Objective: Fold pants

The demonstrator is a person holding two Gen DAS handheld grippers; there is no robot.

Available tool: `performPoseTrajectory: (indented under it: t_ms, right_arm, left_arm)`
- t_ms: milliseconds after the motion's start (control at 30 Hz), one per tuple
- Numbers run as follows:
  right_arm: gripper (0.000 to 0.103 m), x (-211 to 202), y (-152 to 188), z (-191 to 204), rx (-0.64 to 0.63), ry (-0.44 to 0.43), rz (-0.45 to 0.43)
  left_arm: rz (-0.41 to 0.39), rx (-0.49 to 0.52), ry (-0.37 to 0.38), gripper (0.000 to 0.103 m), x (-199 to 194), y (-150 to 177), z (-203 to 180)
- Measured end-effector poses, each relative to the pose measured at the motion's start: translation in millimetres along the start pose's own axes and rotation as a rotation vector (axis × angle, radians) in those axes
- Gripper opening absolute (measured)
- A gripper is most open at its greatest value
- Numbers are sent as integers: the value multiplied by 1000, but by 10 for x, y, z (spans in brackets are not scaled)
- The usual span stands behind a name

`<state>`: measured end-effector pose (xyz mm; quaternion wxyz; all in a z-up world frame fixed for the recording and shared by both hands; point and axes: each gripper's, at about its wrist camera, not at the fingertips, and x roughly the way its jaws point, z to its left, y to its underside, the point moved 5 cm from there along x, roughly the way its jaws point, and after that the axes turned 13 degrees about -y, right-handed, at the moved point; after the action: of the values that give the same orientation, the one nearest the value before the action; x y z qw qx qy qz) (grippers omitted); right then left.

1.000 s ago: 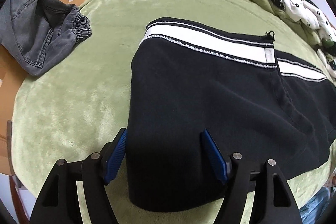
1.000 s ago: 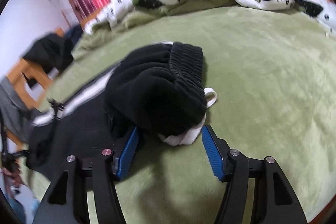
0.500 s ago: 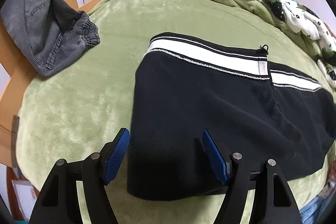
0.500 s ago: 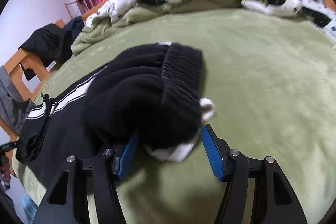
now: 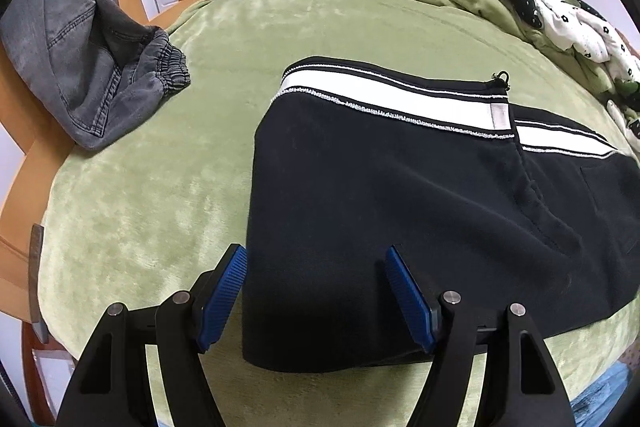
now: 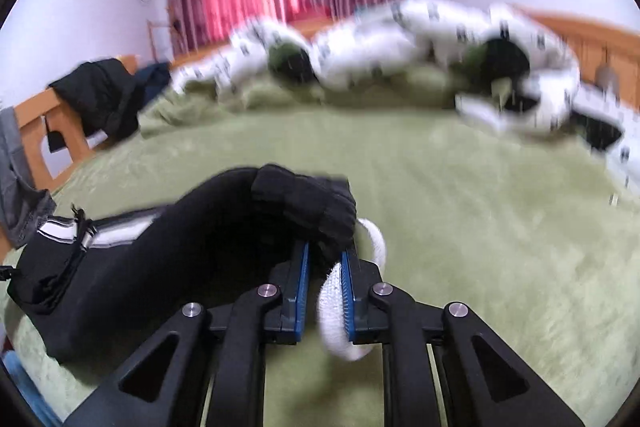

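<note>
Right claw pinches the bunched cuff end of the black pants; left claw waits spread over the folded edge.

The pants (image 5: 400, 195) lie flat on the green bed (image 5: 140, 187), thick, soft fleece with a white side stripe (image 5: 384, 95). They look limp and fairly light, likely to sag and slide on themselves when lifted. The right claw (image 6: 324, 263) has just been closing and now grips the ribbed cuff (image 6: 316, 203) together with a white loop (image 6: 334, 307), a firm hold since elastic bunches well. The left claw (image 5: 316, 291) straddles the near edge without pressing it; the corner there is the sensible second hold.
</note>
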<state>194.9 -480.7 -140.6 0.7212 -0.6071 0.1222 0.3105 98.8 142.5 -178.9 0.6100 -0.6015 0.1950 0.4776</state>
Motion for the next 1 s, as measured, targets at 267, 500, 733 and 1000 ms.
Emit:
performPoseTrajectory:
  t_ms: [267,500,733,1000]
  right_arm:
    - [12,-242,660,-433,174,132,129]
    - [55,-404,480,-237,467,-137,3]
    - [59,188,525,24,582,-137,83]
    - [42,546,317,-269,770,-122,-37]
  left_arm:
    - [17,-43,71,70,0,67,121]
    - [27,-85,138,70,-5,155,158]
    - [47,-92,166,70,28,222,186]
    - [38,-72,181,70,-9,231,184]
